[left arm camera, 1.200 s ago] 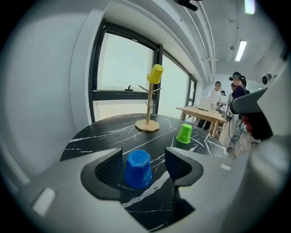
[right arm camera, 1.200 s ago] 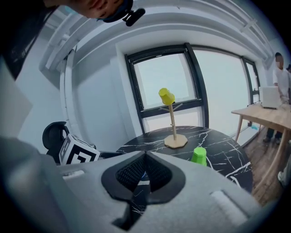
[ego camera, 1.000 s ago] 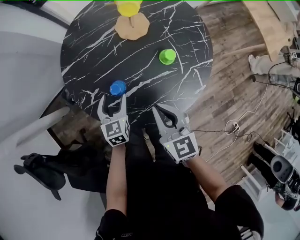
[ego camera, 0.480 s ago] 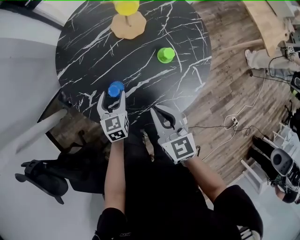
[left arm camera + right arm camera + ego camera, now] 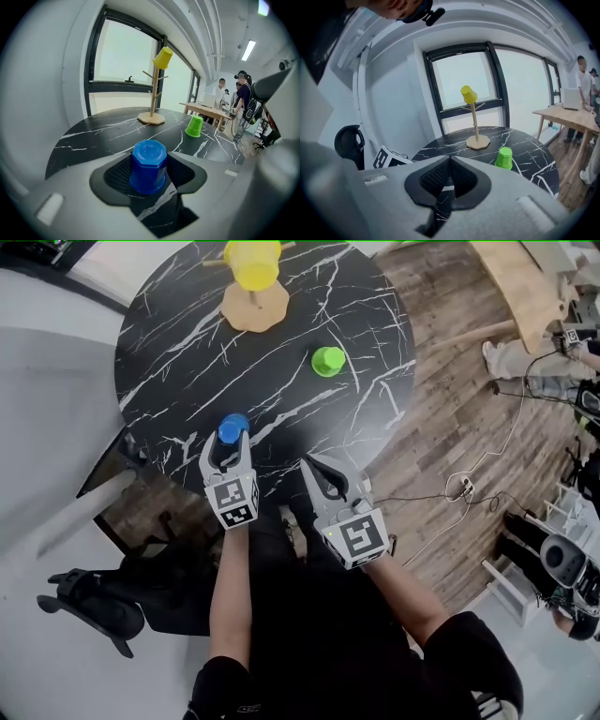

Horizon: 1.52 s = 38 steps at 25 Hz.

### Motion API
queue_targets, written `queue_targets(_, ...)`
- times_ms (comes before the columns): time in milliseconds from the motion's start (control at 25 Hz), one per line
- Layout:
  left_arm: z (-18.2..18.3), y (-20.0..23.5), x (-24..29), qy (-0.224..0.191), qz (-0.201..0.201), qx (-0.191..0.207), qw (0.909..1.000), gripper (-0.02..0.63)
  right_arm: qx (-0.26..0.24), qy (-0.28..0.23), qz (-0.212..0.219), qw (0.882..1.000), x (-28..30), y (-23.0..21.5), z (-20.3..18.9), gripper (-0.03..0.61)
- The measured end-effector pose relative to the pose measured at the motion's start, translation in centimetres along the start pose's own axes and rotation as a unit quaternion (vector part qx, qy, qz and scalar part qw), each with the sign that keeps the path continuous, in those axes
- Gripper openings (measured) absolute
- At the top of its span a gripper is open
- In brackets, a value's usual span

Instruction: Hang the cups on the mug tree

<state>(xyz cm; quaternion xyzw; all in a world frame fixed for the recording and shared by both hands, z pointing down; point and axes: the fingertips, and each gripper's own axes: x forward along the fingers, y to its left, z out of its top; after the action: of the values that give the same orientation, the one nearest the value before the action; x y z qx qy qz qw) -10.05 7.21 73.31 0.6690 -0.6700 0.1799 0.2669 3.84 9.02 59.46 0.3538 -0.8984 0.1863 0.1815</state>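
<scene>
A blue cup (image 5: 233, 427) stands upside down near the front edge of the black marble table (image 5: 178, 343). My left gripper (image 5: 226, 439) has it between its jaws, which are closing; in the left gripper view the black pads (image 5: 117, 173) lie against the sides of the blue cup (image 5: 149, 166). A green cup (image 5: 328, 361) stands upside down further right. At the far edge stands the wooden mug tree (image 5: 255, 306), with a yellow cup (image 5: 255, 261) hanging on it. My right gripper (image 5: 309, 465) is shut and empty, just off the table's front edge.
A wooden table (image 5: 525, 287) stands at the upper right with people (image 5: 241, 101) beside it. Cables (image 5: 469, 493) lie on the wood floor to the right. A black chair base (image 5: 84, 592) sits at the lower left.
My left gripper moved forward until the blue cup sat between its jaws, and the jaws have narrowed onto it. The right gripper has stayed put.
</scene>
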Motion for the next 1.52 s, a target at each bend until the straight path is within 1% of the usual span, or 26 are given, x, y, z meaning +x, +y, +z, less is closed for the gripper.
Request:
queue_targets(200, 2.2, -0.7, -1.2, -0.018, -0.010, 0.005, 0.9998, 0.230, 0.002, -0.009, -0.007, 1.000, -0.5, -0.4, 1.1, 0.000)
queue_targets(480, 4.9, -3.3, -4.2, -0.022, -0.048, 0.016, 0.9985, 0.235, 0.015, -0.025, -0.024, 0.999, -2.2, -1.4, 2.6, 0.000)
queue_targets(800, 8.0, -7.2, -9.9, -0.031, -0.080, 0.030, 0.9958, 0.235, 0.007, -0.055, -0.032, 0.998, -5.2, -2.0, 5.9, 0.000)
queue_targets(960, 10.0, -8.5, -12.7, -0.047, -0.086, 0.031, 0.9947, 0.235, 0.008, -0.067, -0.033, 0.997, -6.7, -1.6, 7.0, 0.000)
queue_targets(1160, 12.9, -8.7, -14.9, -0.070, -0.081, 0.022, 0.9940, 0.233, 0.004, -0.081, -0.030, 0.996, -7.8, -1.3, 8.5, 0.000)
queue_targets(1360, 14.6, -8.3, -16.0, -0.082, -0.086, 0.025, 0.9926, 0.233, 0.001, -0.090, -0.031, 0.995, -8.2, -0.8, 9.7, 0.000)
queue_targets(1520, 15.8, -7.1, -16.2, -0.094, -0.092, 0.019, 0.9912, 0.233, 0.007, -0.093, -0.041, 0.995, -7.9, -0.7, 10.2, 0.000)
